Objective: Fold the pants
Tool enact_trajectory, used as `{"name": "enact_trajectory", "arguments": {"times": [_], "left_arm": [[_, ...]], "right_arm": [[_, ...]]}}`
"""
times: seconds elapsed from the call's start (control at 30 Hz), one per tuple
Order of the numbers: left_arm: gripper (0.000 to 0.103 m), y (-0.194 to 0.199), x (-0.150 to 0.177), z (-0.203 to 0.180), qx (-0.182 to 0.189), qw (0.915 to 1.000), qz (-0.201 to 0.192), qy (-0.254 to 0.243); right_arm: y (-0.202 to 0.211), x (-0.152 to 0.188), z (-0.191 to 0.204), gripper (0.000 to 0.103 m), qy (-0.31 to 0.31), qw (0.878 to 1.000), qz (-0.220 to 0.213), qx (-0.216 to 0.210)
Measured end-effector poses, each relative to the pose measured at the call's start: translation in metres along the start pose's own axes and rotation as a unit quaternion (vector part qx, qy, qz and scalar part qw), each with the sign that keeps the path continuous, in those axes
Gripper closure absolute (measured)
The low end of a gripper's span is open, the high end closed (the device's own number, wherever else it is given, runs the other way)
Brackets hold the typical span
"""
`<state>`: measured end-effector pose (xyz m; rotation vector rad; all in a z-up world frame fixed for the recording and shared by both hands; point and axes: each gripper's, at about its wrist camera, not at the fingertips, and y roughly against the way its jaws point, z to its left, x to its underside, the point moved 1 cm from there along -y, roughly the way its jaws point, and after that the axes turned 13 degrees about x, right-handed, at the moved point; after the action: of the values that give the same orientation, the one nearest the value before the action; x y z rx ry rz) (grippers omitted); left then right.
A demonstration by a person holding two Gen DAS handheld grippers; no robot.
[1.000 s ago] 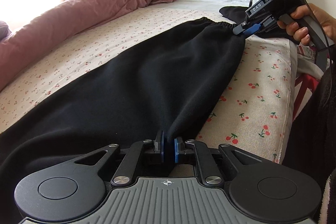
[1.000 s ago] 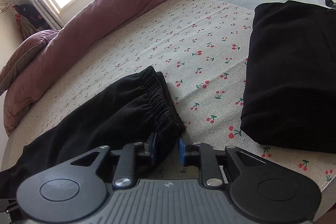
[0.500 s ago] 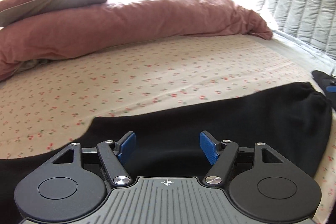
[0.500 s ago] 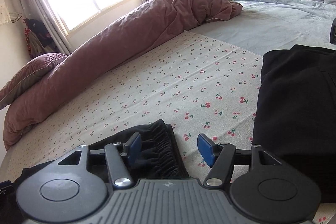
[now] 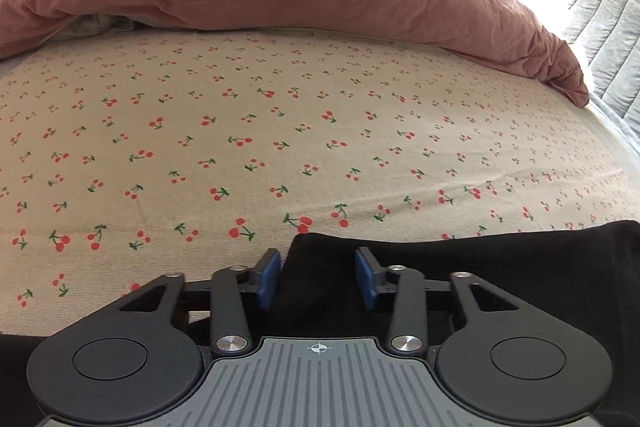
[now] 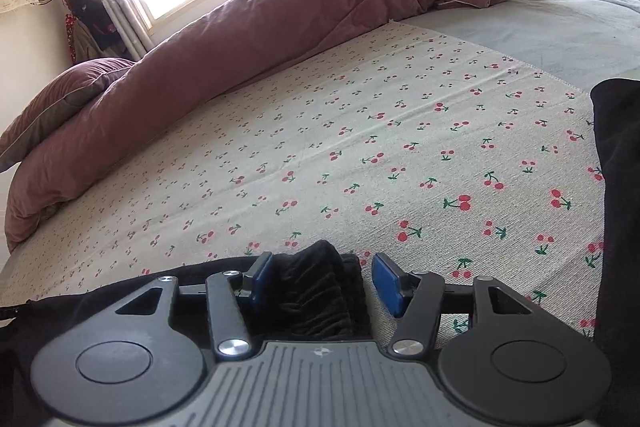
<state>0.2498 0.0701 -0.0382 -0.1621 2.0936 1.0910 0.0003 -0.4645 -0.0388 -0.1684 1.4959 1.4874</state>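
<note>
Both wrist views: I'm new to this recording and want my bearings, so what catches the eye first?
A cream bedsheet printed with red cherries fills the middle of both views, with a bulky dusty-pink duvet heaped along its far edge. Nearest the cameras lie black fabric pants: the left gripper is closing around a corner, the right gripper around the gathered elastic waistband.
</note>
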Motion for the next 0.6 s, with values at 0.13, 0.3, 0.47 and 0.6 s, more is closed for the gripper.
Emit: {"name": "enact_trajectory", "arguments": {"times": [0.13, 0.3, 0.47, 0.6], "left_arm": [[0.092, 0.002, 0.003, -0.011, -0.023, 0.9995, -0.005, -0.021], [0.094, 0.015, 0.009, -0.024, -0.049, 0.9969, -0.058, -0.021], [0.094, 0.037, -0.005, -0.035, -0.07, 0.989, -0.127, -0.026], [0.093, 0.016, -0.009, -0.023, -0.09, 0.9875, -0.128, -0.017]], "right_arm": [[0.001, 0.003, 0.016, 0.061, 0.058, 0.998, 0.008, 0.022], [0.011, 0.011, 0.022, 0.071, 0.075, 0.997, -0.008, 0.033], [0.034, 0.002, 0.031, 0.075, 0.082, 0.991, -0.085, 0.065], [0.022, -0.01, 0.032, 0.076, 0.075, 0.99, -0.093, 0.07]]}}
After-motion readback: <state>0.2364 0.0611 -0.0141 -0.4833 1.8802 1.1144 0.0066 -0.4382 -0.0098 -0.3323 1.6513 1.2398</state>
